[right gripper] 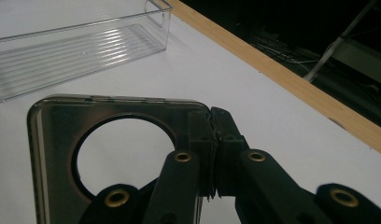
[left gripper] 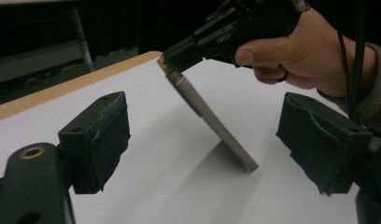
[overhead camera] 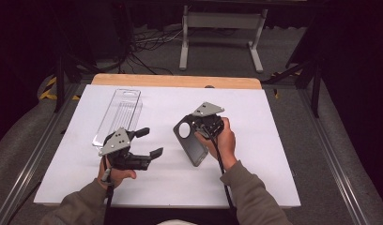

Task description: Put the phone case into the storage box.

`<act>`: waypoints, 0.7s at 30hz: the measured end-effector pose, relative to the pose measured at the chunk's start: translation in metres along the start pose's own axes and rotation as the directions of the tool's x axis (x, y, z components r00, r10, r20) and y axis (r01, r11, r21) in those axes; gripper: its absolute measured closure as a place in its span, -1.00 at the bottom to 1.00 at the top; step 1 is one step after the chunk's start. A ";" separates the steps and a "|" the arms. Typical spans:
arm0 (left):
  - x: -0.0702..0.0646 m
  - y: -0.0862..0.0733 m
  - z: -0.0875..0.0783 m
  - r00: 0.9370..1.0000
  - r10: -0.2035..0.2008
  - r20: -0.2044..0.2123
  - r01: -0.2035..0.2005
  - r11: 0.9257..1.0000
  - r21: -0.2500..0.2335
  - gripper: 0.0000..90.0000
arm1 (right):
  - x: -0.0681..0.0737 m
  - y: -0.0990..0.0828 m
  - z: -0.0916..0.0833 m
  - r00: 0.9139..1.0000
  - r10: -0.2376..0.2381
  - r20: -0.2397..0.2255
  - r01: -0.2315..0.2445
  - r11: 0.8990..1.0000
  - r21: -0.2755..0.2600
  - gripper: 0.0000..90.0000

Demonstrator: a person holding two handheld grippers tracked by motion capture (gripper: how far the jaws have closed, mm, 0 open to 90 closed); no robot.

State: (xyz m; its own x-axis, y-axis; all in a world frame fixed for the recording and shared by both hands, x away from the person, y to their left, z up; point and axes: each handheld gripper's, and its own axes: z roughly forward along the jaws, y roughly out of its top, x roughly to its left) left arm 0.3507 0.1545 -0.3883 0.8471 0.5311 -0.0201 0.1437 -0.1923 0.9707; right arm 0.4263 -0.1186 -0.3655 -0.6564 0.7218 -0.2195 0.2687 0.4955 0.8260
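The location is a lab or recording studio. The bench (overhead camera: 274, 154) is a wooden board with a plain white cover, mounted between metal rails (overhead camera: 34, 154) on both sides. The floor is grey carpet (overhead camera: 218, 61), and hazard-striped tape (overhead camera: 48, 89) marks it at the left. Loose cables (overhead camera: 147, 44) run across the carpet behind the bench. A white equipment stand (overhead camera: 222, 28) sits beyond them. Black curtains (overhead camera: 358, 56) enclose the area.
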 end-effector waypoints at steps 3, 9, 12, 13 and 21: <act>-0.008 0.006 0.014 1.000 -0.003 -0.005 0.003 1.000 0.005 -0.58 | 0.001 0.000 -0.002 1.000 -0.007 0.009 0.007 1.000 -0.006 0.97; -0.017 0.012 0.038 0.999 -0.031 -0.033 0.032 0.999 0.016 -0.44 | 0.006 -0.001 -0.009 0.999 -0.011 0.049 0.013 0.999 -0.043 0.98; -0.019 0.013 0.047 0.996 -0.052 -0.071 0.054 0.998 0.016 -0.34 | 0.009 -0.002 -0.015 0.997 -0.017 0.070 0.022 0.997 -0.068 0.98; -0.019 0.013 0.049 0.995 -0.061 -0.079 0.063 0.998 0.015 -0.31 | 0.010 -0.002 -0.017 0.997 -0.013 0.076 0.019 0.997 -0.075 0.98; -0.018 0.014 0.049 0.990 -0.057 -0.130 0.060 0.998 0.016 0.23 | 0.017 -0.004 -0.027 0.992 -0.022 0.121 0.038 0.991 -0.129 0.98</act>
State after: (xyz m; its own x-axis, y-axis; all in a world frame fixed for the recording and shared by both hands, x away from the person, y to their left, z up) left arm 0.3622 0.1021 -0.3861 0.7639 0.6438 -0.0442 0.2020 -0.1734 0.9639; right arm 0.3948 -0.1214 -0.3581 -0.5718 0.7640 -0.2988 0.1507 0.4559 0.8772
